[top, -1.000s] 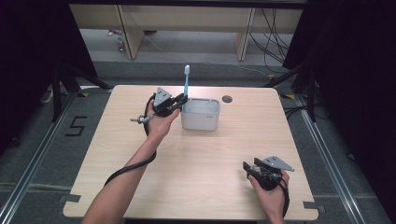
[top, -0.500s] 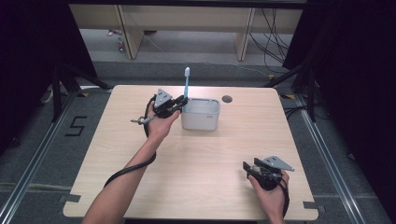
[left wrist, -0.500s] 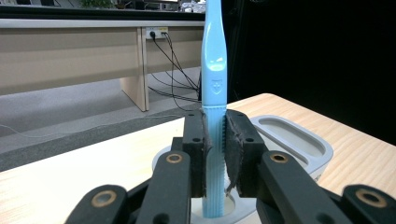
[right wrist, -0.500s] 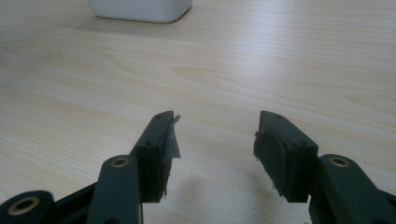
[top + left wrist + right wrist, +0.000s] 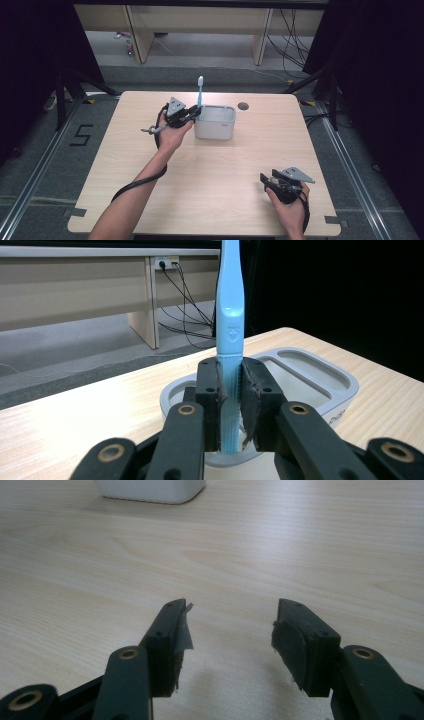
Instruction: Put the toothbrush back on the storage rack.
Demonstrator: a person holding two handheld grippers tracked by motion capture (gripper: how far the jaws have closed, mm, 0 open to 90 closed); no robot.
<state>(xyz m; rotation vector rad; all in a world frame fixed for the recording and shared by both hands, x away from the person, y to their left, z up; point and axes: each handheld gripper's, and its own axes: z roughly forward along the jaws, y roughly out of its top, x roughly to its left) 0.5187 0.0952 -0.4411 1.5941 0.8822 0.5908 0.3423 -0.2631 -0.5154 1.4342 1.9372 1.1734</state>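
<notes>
We're holding a light blue toothbrush (image 5: 229, 315) upright with our left gripper (image 5: 192, 116), and the jaws are pinching tight on the lower part of its handle. From the high view the brush is standing straight up with its white head at the top, right at the left edge of the white holder (image 5: 216, 121) sitting toward the far middle of the wooden table (image 5: 225, 190). In the left gripper view the holder (image 5: 310, 375) is sitting just behind the jaws, and we're seeing its rounded rim and a couple of shallow compartments on top. The bottom end of the brush is sitting low against the near rim of the holder, but we can't tell whether it's actually resting inside a slot or just in front of it.

Our right gripper (image 5: 280, 182) is hanging out near the front right corner of the table, well apart from the holder. Its jaws are standing wide open with nothing between them, just bare tabletop (image 5: 240, 545) underneath, and the base of the holder (image 5: 150, 491) is peeking in at the top of the right gripper view.
</notes>
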